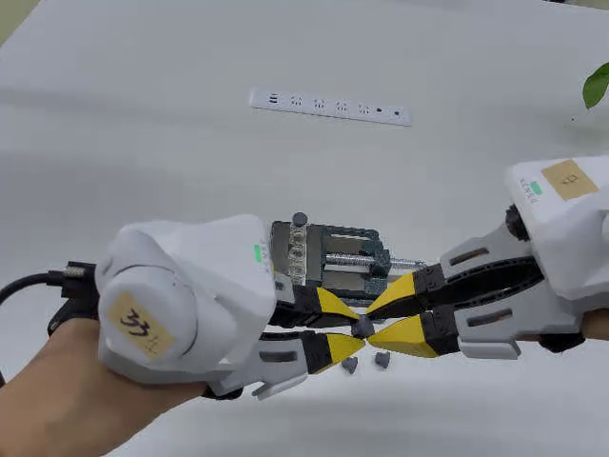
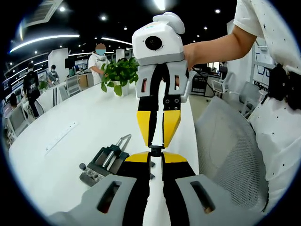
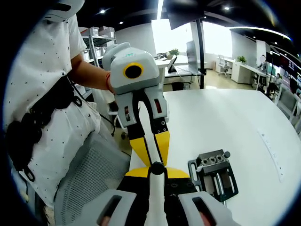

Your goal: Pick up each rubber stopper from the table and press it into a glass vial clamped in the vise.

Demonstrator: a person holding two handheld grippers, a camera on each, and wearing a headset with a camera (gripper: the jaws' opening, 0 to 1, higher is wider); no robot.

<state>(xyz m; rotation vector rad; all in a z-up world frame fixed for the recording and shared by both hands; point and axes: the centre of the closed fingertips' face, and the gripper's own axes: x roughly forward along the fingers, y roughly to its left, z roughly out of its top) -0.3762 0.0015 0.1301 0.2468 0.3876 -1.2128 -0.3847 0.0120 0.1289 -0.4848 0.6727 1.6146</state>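
Where the two sets of yellow fingers meet tip to tip, a small dark stopper (image 1: 363, 327) sits right in the middle, up off the counter (image 1: 143, 143). The left gripper (image 1: 357, 327) comes in from one side and the right gripper (image 1: 372, 327) comes in from the other, so they point straight at each other. The fingers of each one are almost closed, with just a small gap at the tips. Both pairs press on the stopper, so it looks pinched from both sides at once.

In the head view, a loose stopper (image 1: 349, 364) lies on the counter just under the fingertips. A second loose stopper (image 1: 382, 360) lies right beside it, close but not touching.

The vise (image 1: 333, 262) stands on the counter just behind the fingers, near them but apart from them. A row of little glass bottles (image 1: 297, 255) stands upright, clamped in it. The bottle at the end farthest from the fingers has a dark plug (image 1: 300, 219) on top. The other bottles look open.

Far past the vise, a long white power strip (image 1: 330, 106) lies flat on the counter. A green leaf (image 1: 596, 84) pokes in beyond the right gripper.

In the two gripper views, each gripper faces the other head on, with the stopper between the tips. A person in a white dotted shirt (image 3: 42, 70) holds them, next to a grey mesh chair (image 3: 89, 174).
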